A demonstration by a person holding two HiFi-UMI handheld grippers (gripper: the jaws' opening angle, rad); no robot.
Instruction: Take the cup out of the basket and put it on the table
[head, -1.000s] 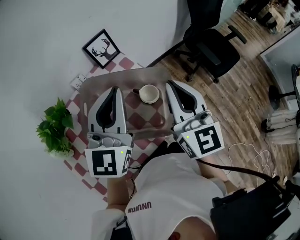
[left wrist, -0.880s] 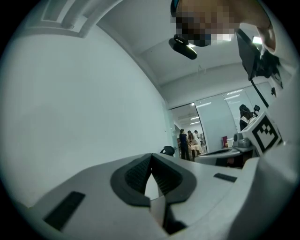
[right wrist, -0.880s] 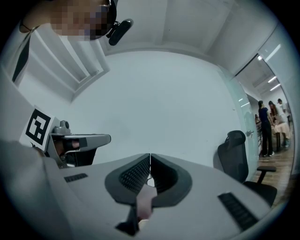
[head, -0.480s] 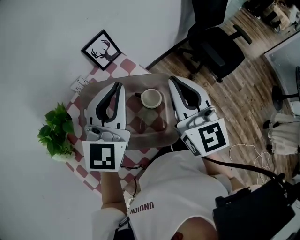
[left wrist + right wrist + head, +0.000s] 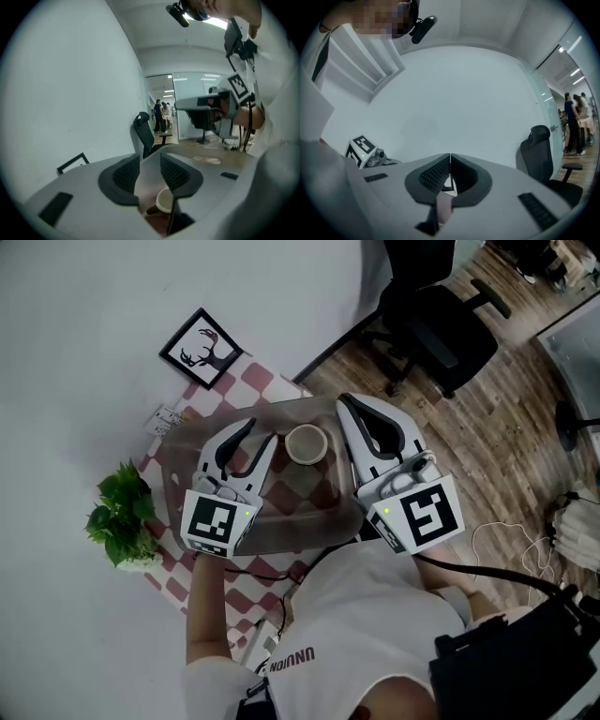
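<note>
The left claw is dipping into the basket. Its jaws have just been opening and are now standing apart, pinching nothing. The cup is sitting upright in the basket just beside that claw's right finger, possibly touching it. The right claw is hovering closed and empty on the cup's other side. The basket is resting on a checkered cloth on the table.

Straight above cup: clear. Basket wall rings cup. Plant, frame left of cup, beyond basket.
</note>
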